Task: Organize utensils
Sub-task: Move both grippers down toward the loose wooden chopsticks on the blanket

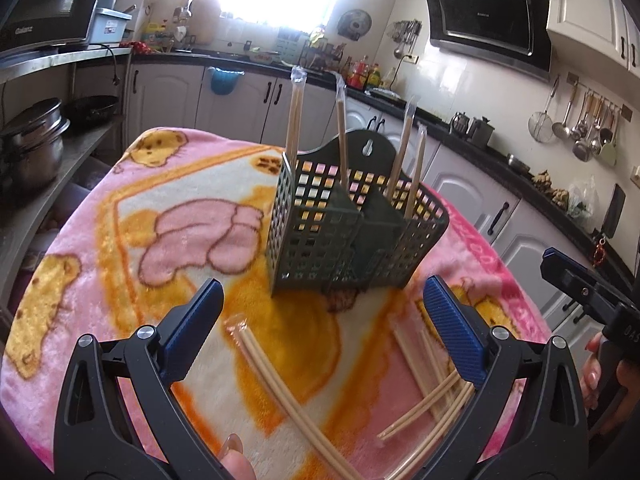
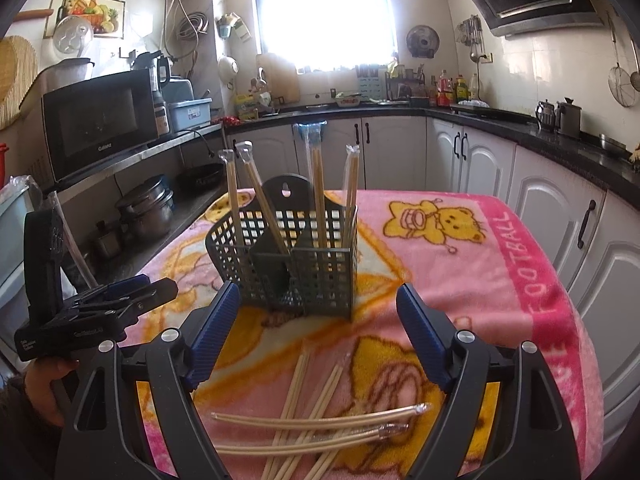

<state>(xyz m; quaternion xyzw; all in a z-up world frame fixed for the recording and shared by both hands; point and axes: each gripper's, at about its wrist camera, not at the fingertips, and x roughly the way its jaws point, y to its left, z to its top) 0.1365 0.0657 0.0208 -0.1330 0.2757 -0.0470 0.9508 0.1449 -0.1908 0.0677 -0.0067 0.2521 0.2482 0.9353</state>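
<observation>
A dark green slotted utensil holder [image 1: 344,236] stands upright on the pink blanket [image 1: 192,208]; it also shows in the right wrist view [image 2: 296,264]. Several wrapped chopstick pairs [image 2: 316,188] stand in its compartments. More wrapped chopstick pairs lie loose on the blanket near me [image 1: 424,412], [image 2: 316,420]. My left gripper [image 1: 322,312] is open and empty, hovering above the loose chopsticks in front of the holder. My right gripper [image 2: 314,320] is open and empty, also above the loose chopsticks. Each gripper shows at the edge of the other's view.
The blanket covers a table with edges on all sides. Kitchen counters and white cabinets [image 2: 472,152] ring the room. A microwave [image 2: 100,120] sits on a shelf at the left, with pots [image 2: 148,208] below it. A range hood [image 1: 488,16] hangs at the right.
</observation>
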